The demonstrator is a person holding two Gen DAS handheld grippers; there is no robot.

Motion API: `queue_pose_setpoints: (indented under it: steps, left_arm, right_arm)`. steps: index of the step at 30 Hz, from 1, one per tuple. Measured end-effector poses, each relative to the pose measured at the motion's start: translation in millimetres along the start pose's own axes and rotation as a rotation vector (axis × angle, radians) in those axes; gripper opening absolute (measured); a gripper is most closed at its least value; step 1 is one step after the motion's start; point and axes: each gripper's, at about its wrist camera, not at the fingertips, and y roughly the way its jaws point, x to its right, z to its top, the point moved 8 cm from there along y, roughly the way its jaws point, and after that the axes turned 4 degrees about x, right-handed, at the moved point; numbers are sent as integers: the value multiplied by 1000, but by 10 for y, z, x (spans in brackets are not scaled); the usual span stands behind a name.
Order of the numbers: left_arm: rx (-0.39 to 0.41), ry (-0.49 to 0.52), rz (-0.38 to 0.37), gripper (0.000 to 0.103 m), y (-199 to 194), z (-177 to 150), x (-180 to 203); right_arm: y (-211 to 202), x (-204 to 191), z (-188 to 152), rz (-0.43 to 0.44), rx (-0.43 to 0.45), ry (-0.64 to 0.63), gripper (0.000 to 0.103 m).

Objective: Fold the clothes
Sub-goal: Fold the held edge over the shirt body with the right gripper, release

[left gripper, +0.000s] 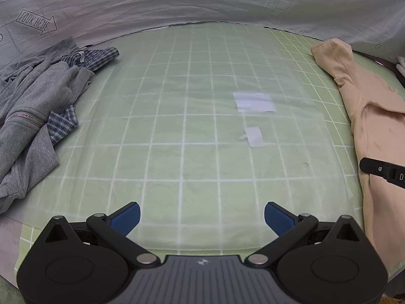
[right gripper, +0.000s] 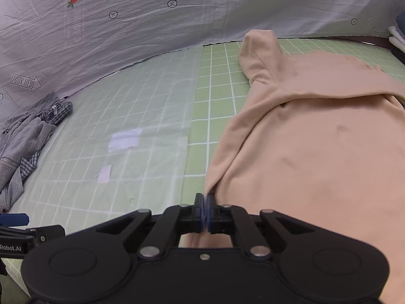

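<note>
peach fleece hoodie (right gripper: 316, 152) lies on the green gridded mat (right gripper: 215, 96), long axis running toward 12 o'clock; the right gripper (right gripper: 204, 209) is clenched on its near left edge, while the left gripper (left gripper: 202, 219), released, sits toward 9 o'clock.

Peach hoodie (right gripper: 316, 152), plain. Grey zip sweater (left gripper: 27, 106) over blue-white plaid shirt (left gripper: 63, 124). Mat (left gripper: 182, 131): light green, white grid. Backdrop sheet (right gripper: 152, 20): pale grey, orange carrot prints. Gripper pads (left gripper: 127, 217) blue, bodies black.
</note>
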Motion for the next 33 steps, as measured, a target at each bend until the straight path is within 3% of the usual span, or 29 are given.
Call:
queue_pose_setpoints:
  steps: [13, 28, 33]
  left_arm:
    - [33, 43, -9, 103, -104, 106, 718]
    - [37, 132, -74, 103, -94, 111, 2228]
    - [35, 158, -58, 103, -118, 49, 2539]
  right_arm:
    - [-355, 425, 207, 133, 68, 26, 2]
    - [-672, 1752, 504, 151, 48, 105, 2]
    - [-531, 2046, 534, 170, -19, 116, 3]
